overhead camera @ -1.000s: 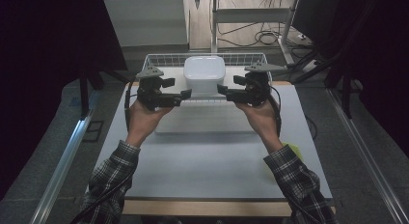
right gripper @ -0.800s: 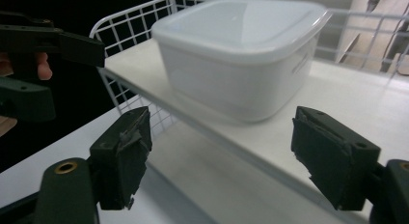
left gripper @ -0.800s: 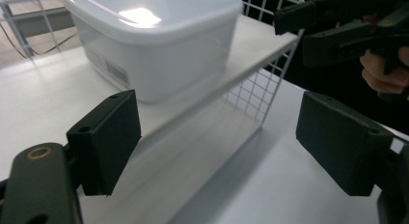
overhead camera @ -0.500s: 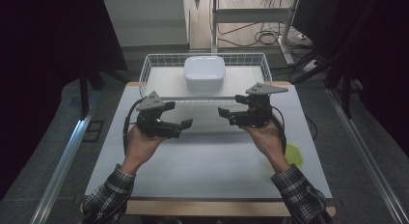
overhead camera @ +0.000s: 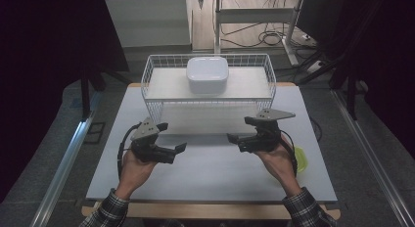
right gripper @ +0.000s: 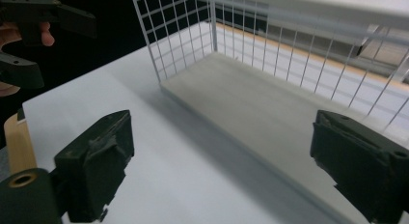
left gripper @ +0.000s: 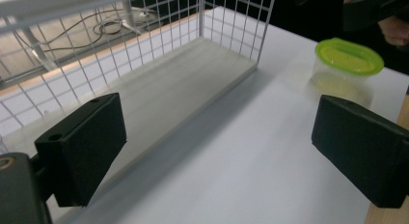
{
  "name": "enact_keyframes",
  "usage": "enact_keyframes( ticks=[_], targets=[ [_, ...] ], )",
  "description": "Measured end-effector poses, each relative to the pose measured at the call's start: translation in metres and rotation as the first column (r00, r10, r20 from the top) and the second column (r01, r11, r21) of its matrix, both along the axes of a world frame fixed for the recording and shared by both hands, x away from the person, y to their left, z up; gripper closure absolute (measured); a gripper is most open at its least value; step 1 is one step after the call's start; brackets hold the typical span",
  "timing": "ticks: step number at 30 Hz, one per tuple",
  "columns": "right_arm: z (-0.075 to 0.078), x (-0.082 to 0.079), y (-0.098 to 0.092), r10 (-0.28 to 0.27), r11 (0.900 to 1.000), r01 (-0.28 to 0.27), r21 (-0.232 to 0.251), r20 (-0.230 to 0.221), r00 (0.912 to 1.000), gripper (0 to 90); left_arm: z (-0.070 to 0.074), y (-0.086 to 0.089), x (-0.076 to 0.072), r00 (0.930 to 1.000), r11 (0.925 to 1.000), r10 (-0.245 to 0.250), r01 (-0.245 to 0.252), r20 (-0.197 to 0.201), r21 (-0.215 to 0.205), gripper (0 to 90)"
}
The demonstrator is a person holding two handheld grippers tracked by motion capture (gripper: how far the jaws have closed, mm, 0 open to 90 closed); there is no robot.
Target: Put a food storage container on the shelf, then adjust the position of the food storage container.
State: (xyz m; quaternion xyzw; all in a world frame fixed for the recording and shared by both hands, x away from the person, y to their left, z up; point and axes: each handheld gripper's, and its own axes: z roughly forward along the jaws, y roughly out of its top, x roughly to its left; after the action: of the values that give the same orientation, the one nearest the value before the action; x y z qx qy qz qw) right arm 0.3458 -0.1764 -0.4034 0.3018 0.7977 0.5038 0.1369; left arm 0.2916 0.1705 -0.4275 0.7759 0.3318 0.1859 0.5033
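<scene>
With the white box (overhead camera: pixel 207 74) resting in the wire basket (overhead camera: pixel 156 107) at upper centre, left tool (overhead camera: pixel 177 149) and right tool (overhead camera: pixel 234 139), jaws just opened wide and empty, should clear the bench (overhead camera: pixel 205 173) evenly.

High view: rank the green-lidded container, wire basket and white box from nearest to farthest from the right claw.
From the right claw:
1. Green-lidded container, just right of that hand, at the table's edge.
2. Wire basket, across the table's far side.
3. White box, inside the basket, at its middle.
</scene>
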Motion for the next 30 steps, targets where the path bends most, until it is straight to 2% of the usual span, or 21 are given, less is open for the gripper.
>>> enact_keyframes(
  ticks=[3, 11, 16, 20, 23, 30],
  targets=[
    [-0.008, -0.003, -0.006, -0.005, 1.0, 0.006, 0.006, -0.013, 0.9999, 6.7, -0.009, 0.002, -0.005, 1.0, 0.9999, 0.004, -0.004, -0.005, 0.016, 4.1],
    [-0.031, -0.021, -0.022, -0.005, 1.0, 0.005, 0.01, -0.04, 0.9992, 6.9, -0.033, 0.009, -0.022, 0.9997, 0.9997, -0.012, 0.011, -0.021, -0.023, 4.7],
    [-0.042, -0.034, -0.027, -0.018, 0.999, 0.018, -0.029, -0.024, 0.9996, 7.1, -0.049, 0.01, -0.033, 0.9994, 0.9999, -0.006, 0.006, -0.035, 0.011, 5.2],
    [-0.051, -0.041, -0.03, -0.014, 0.998, 0.012, -0.067, -0.029, 0.9995, 6.9, -0.063, 0.012, -0.041, 0.9983, 0.9991, 0.004, -0.002, -0.057, 0.043, 5.0],
    [-0.058, -0.041, -0.032, -0.028, 0.997, 0.024, -0.08, -0.046, 0.9985, 7.0, -0.066, 0.013, -0.043, 0.9986, 0.9979, 0.018, -0.015, -0.049, 0.064, 4.9],
    [-0.061, -0.039, -0.034, -0.076, 0.992, 0.068, -0.105, -0.073, 0.9945, 2.8, -0.067, 0.016, -0.045, 0.9989, 0.9982, 0.028, -0.026, -0.037, 0.054, 4.9]
  ],
)
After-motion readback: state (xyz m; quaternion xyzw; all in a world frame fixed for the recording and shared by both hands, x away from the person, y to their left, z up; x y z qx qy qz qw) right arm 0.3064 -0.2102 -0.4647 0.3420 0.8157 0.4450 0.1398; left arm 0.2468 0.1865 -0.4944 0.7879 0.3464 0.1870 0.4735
